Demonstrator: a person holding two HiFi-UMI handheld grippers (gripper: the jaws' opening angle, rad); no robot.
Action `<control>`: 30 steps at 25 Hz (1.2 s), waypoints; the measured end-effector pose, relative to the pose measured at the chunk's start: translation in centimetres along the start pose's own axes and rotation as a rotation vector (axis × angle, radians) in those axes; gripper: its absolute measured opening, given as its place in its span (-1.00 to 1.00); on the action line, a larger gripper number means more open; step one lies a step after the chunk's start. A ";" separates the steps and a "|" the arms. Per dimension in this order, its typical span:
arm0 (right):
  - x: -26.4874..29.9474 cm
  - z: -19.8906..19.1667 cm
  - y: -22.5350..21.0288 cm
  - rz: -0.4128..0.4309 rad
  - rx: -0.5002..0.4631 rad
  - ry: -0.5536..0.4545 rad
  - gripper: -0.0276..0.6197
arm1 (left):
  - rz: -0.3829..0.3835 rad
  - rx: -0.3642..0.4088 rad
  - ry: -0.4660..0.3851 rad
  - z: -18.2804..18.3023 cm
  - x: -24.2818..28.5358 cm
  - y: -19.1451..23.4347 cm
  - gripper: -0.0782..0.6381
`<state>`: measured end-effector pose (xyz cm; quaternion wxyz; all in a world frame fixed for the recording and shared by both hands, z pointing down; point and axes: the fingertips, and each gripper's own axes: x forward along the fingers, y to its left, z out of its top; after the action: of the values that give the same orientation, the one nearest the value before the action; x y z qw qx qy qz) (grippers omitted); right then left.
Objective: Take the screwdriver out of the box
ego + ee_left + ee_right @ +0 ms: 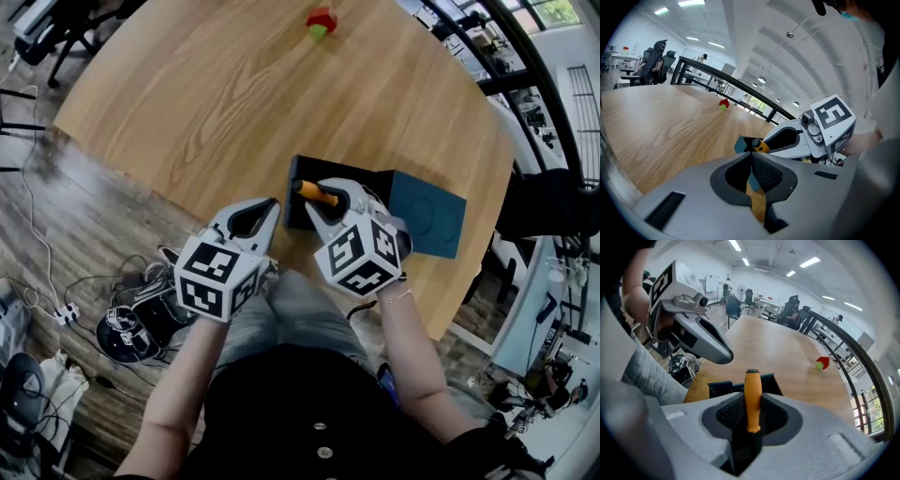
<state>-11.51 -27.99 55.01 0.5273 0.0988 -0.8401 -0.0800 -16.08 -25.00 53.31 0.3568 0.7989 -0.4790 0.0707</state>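
A dark open box (302, 178) with a teal lid (427, 215) lies near the front edge of the wooden table (225, 94). The screwdriver (311, 191) has an orange handle and sticks up out of the box. My right gripper (330, 199) points steeply down over the box, shut on that handle (752, 387), which stands upright between its pads (731, 412). The shaft is hidden. My left gripper (273, 202) hovers just left of the box with its tips together and nothing in it. In the left gripper view its tips (751, 154) point at the box corner (740, 145).
A small red and green object (321, 22) sits at the table's far side. The table edge runs close in front of the person's lap. Below to the left the floor holds cables and dark gear (127, 333). A railing (853, 357) borders the table's far right.
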 end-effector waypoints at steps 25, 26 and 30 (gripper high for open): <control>-14.9 2.5 -4.9 -0.240 0.334 -0.415 -0.57 | -0.027 0.246 -0.125 8.3 -2.3 -8.4 -0.72; -15.7 2.6 -5.1 -0.248 0.336 -0.437 -0.57 | -0.026 0.248 -0.129 8.5 -2.5 -8.7 -0.72; -18.5 3.8 -6.2 -0.282 0.354 -0.549 -0.57 | -0.036 0.260 -0.153 9.9 -2.9 -9.5 -0.72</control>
<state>-6.55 -29.27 35.84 0.2404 0.2782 -0.9295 -0.0287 -12.15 -26.54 39.96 0.2140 0.8499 -0.4771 0.0646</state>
